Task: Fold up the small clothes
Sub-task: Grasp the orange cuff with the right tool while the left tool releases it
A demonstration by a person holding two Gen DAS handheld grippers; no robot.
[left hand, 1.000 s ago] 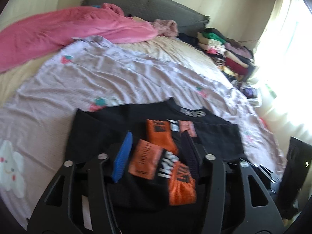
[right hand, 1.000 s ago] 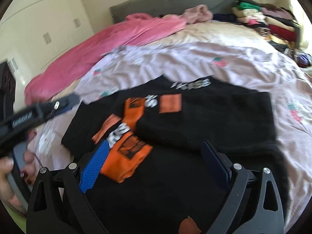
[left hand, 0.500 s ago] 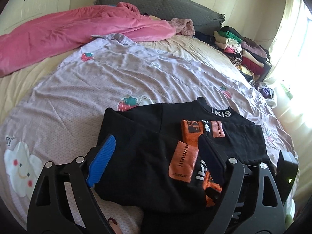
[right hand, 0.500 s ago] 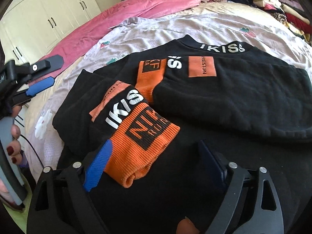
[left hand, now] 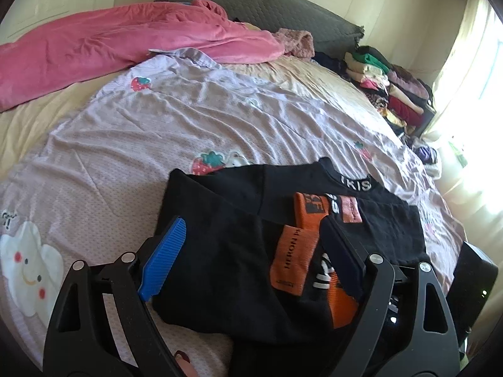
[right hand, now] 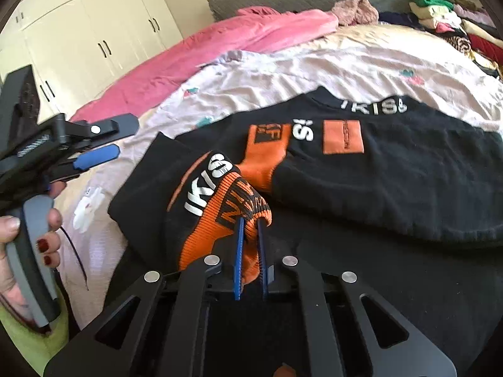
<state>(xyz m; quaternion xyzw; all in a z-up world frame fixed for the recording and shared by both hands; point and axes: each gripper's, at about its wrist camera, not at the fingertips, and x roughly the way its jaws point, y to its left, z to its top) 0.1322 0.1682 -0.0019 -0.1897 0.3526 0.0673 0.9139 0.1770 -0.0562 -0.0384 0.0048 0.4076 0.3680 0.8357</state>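
Note:
A black sweater (left hand: pixel 226 251) with orange cuffs and white "IKISS" lettering lies on the lilac bed sheet (left hand: pixel 132 144), both sleeves folded across its body. My right gripper (right hand: pixel 250 221) is shut on the orange ribbed cuff (right hand: pixel 217 223) of the near sleeve, which bunches up between the blue pads. The other orange cuff (right hand: pixel 267 154) lies flat beside it. My left gripper (left hand: pixel 253 223) hangs open over the sweater's left half with nothing between its fingers. In the right wrist view, the left gripper (right hand: pixel 122 138) sits off the sweater's left edge, in a hand with red nails (right hand: pixel 47 245).
A pink blanket (left hand: pixel 110 44) is heaped across the far side of the bed, below a grey headboard (left hand: pixel 267 6). Stacks of folded clothes (left hand: pixel 386 84) line the far right edge. White wardrobe doors (right hand: pixel 94 31) stand to the left. Bright window light comes from the right.
My right gripper went from wide open to shut on the orange cuff and sank toward it. The left gripper opened wider, let the sleeve go and drew back to the sweater's left side.

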